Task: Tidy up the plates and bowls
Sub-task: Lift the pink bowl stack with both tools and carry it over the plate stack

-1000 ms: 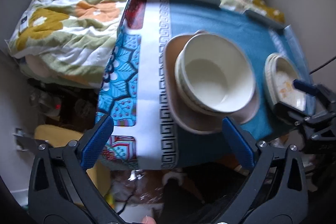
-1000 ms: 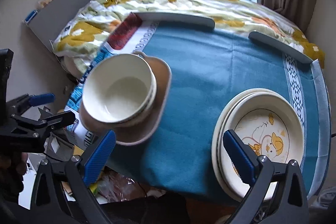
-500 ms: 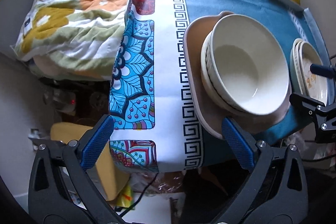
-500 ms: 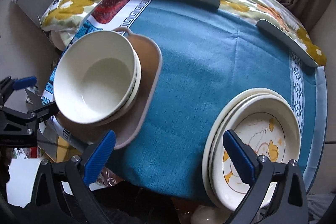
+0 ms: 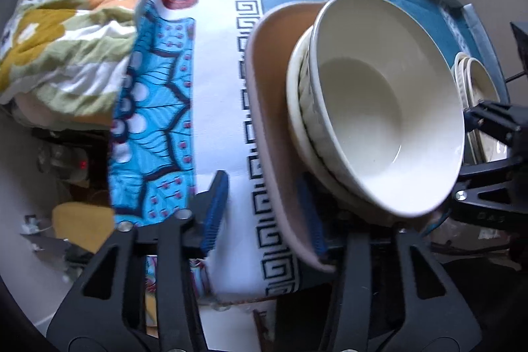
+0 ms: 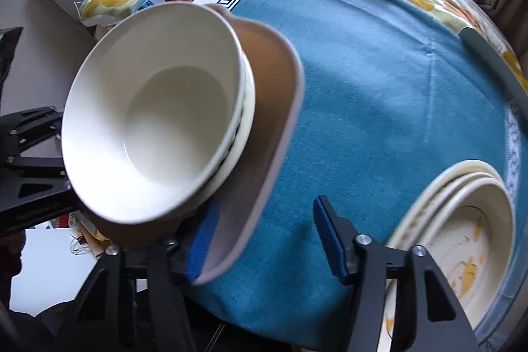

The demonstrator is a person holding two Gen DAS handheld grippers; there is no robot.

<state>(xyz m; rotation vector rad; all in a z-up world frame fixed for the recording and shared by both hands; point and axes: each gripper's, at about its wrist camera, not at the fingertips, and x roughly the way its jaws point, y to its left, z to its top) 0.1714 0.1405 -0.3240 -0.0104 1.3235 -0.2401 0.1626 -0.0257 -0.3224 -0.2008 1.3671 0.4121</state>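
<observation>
1. Blue cloth [image 6: 379,81] covers the tabletop; a patterned band with a key border [image 5: 224,88] runs along its left side, and a floral quilt [image 5: 66,22] on a bed lies beyond.
2. Stacked cream bowls [image 5: 379,108] sit on a tan square plate [image 5: 270,127] at the left front of the tabletop. The plate's near edge is tilted off the cloth.
3. Left gripper [image 5: 264,213]: jaws partly spread, straddling the tan plate's near left rim. One blue pad sits over the patterned band, the other under the plate edge. Firm contact cannot be told.
4. Right gripper [image 6: 267,236]: jaws partly spread, the left pad tucked under the plate's near right rim, the right pad over bare cloth.
5. Stack of cream plates [image 6: 462,226] with a yellow print lies at right front, well apart from the bowls.
</observation>
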